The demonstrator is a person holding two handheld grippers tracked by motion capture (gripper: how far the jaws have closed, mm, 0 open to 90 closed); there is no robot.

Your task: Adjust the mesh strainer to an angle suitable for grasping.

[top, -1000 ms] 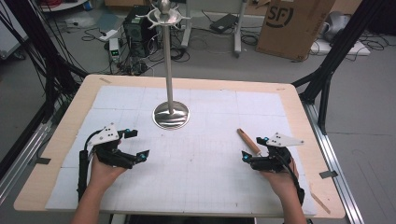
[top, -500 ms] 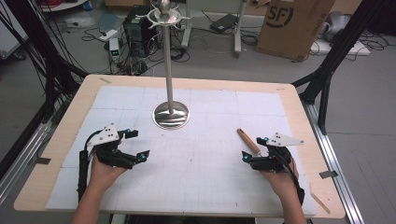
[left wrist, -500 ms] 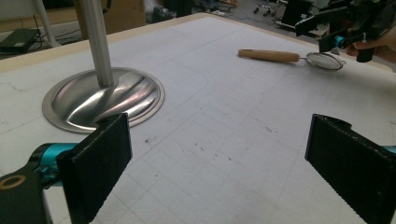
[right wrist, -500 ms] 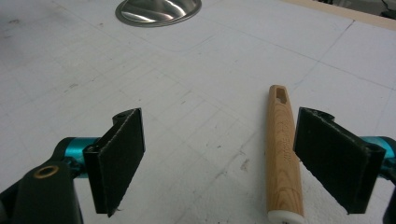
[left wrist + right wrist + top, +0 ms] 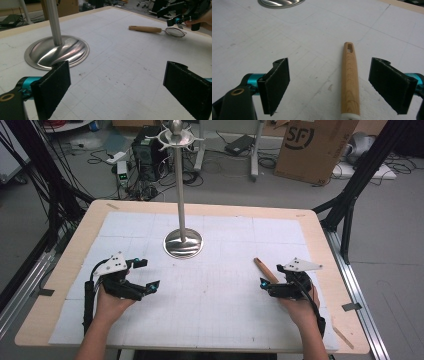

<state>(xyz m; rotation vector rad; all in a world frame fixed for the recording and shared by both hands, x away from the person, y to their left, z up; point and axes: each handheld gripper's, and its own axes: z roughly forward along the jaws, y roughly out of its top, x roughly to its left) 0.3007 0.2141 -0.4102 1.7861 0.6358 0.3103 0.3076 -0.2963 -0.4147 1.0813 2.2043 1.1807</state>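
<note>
The small strainer (image 5: 165, 30) lies flat on the white mat (image 5: 220, 285) at the right side of the table (image 5: 60, 270), its wooden handle (image 5: 350, 77) pointing away from the person and its little wire mesh bowl (image 5: 175, 32) on the near end. I judge it as light and stiff in the handle, while the thin mesh looks easy to dent, so the handle is the good place to take hold, around its middle, where the round wood is thickest; it may be a bit smooth for the pads. The right gripper (image 5: 337, 85) sits just above it with jaws wide apart and nothing between them except the handle lying nearer to the right jaw. The left gripper (image 5: 120, 87) rests well apart, also with open, empty jaws. The right gripper view shows the hanging slot at the tip of the handle, the left gripper view shows the mesh bowl, and the high view shows the tall metal stand (image 5: 182, 242) with hooks on top
</note>
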